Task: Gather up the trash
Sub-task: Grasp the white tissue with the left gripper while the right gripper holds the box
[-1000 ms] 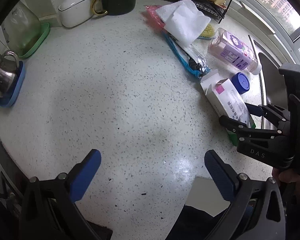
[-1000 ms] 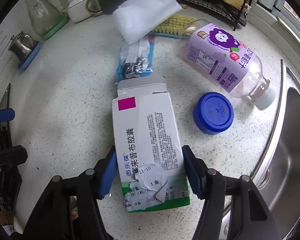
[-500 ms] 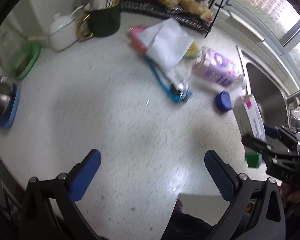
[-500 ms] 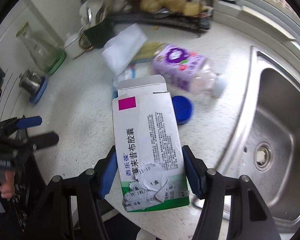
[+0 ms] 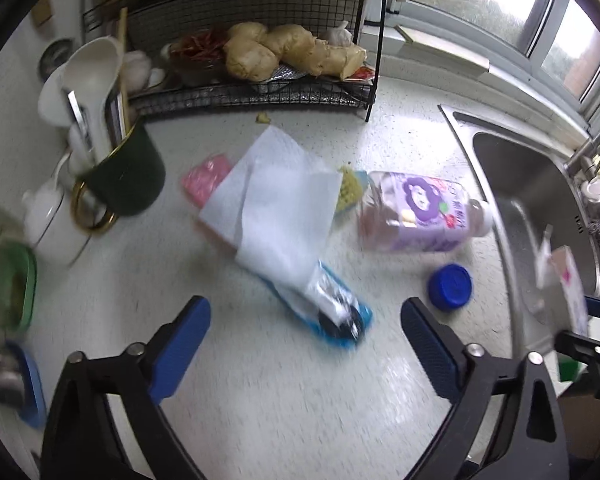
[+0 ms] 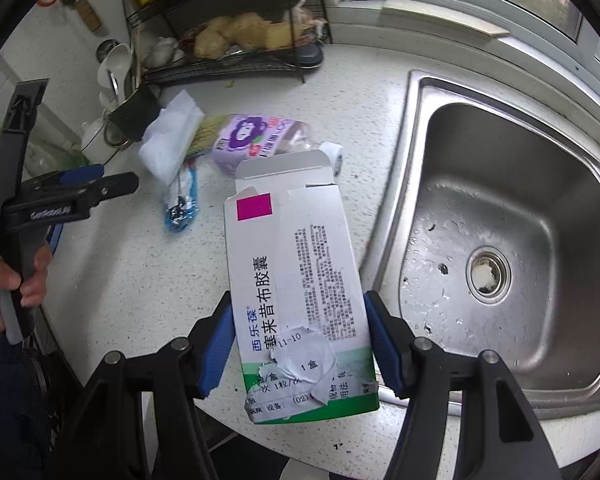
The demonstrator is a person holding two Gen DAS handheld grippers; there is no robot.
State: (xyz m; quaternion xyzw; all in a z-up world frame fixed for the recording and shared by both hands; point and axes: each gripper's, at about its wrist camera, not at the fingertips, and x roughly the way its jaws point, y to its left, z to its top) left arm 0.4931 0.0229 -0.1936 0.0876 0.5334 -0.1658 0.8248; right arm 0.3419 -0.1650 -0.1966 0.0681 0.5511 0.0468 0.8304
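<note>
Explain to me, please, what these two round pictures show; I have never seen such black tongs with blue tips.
A person holds one hand-operated tool in each hand; there is no robot arm. Each picture comes from a wide-angle camera mounted on one tool. The right tool grips a torn medicine box near the sink. The left tool is open and empty; its jaws have just narrowed slightly. On the counter lie a paper towel, a blue wrapper, a purple bottle and a blue cap.
</note>
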